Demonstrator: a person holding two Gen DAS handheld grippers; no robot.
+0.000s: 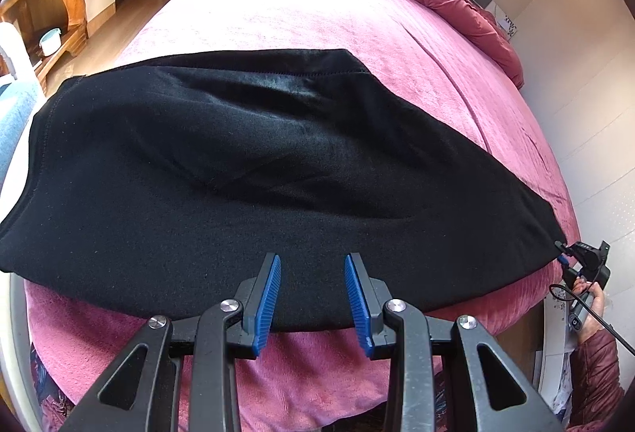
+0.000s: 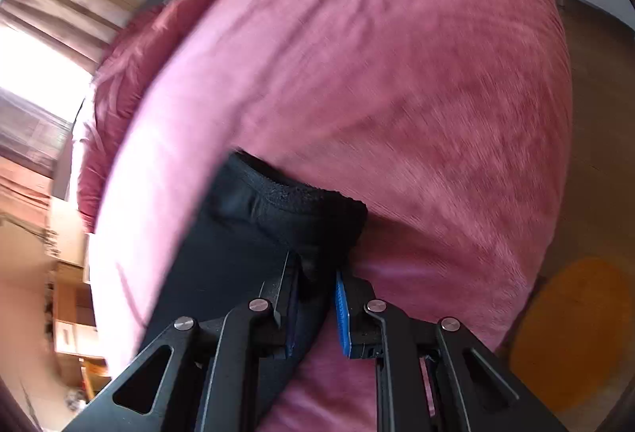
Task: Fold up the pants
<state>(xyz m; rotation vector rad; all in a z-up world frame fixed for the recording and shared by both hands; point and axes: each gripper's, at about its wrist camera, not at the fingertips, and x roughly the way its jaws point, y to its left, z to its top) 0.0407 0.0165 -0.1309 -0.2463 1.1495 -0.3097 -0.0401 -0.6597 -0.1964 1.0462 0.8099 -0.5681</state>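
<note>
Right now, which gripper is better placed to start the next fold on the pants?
Right. The right gripper already has the black pants' end corner bunched between its pads, ready to lift and carry over. The left gripper hangs open above the near edge with nothing between its pads.

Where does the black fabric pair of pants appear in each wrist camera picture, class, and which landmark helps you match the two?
Left wrist view: black fabric pair of pants spreads across the picture's middle, above the gripper's fingers.
Right wrist view: only the pants' end shows, lower centre, bunched between the gripper's fingers.
Shared landmark: the pink plush bedspread under the pants.
</note>
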